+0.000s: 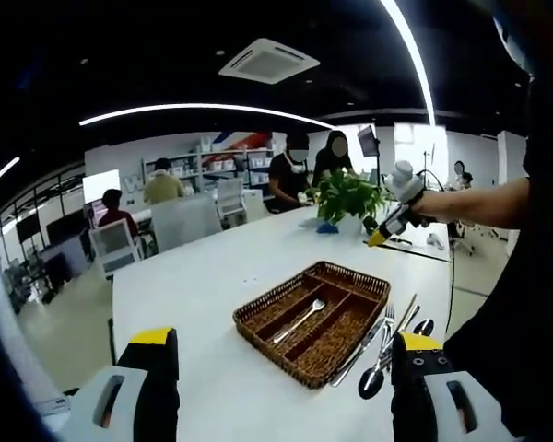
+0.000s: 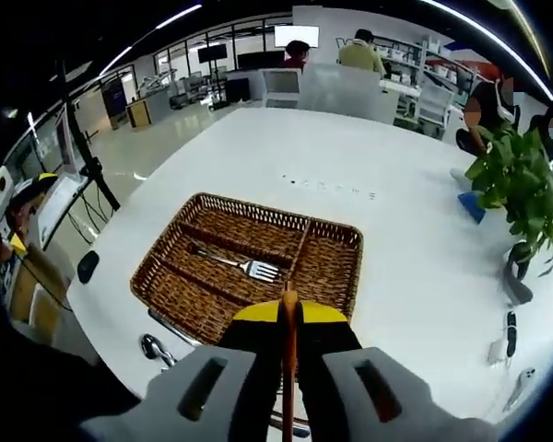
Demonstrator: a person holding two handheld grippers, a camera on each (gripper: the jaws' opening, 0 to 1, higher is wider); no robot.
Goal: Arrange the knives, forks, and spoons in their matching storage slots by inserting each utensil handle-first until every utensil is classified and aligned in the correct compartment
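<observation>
In the left gripper view, the left gripper (image 1: 281, 364) stands wide, its two jaws well apart at the bottom of the frame with nothing between them. Ahead of it on the white table (image 1: 212, 276) lies the wicker tray (image 1: 313, 318), and a fork (image 1: 301, 319) rests in its middle slot. Just right of the tray, loose cutlery (image 1: 387, 343) lies in a bunch on the table. Farther right and higher, the right gripper (image 1: 380, 237) hangs above the table near a potted plant (image 1: 347, 196).

In the right gripper view, the right gripper's jaws are pressed together with a thin orange strip showing between them; what they hold cannot be told. The tray (image 2: 249, 267) lies just ahead, the fork (image 2: 244, 266) inside it.
</observation>
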